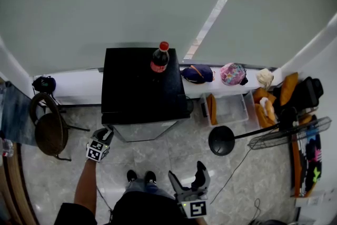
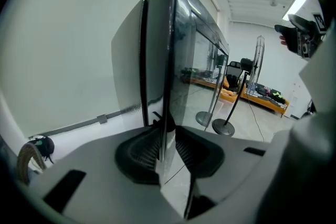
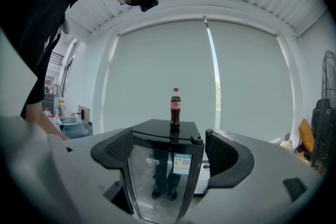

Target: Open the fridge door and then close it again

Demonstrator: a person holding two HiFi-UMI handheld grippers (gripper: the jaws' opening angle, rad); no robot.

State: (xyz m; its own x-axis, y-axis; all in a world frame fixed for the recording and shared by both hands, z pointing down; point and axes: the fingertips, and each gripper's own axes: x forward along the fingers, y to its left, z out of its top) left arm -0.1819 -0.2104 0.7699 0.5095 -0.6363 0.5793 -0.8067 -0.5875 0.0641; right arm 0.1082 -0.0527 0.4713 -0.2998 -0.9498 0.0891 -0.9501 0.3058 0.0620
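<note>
A small black fridge stands against the wall with a cola bottle on its top. Its glass door hangs ajar, angled out from the body. My left gripper is at the door's left free edge. In the left gripper view the door edge runs straight between the two dark pads, and the left gripper is shut on it. My right gripper hangs back near my body, open and holding nothing. In the right gripper view the right gripper faces the door's glass front and the bottle.
A round chair stands left of the fridge. To the right are a floor fan's round base and a clear plastic bin. Bags and a cap lie on the white ledge behind. My feet are in front of the door.
</note>
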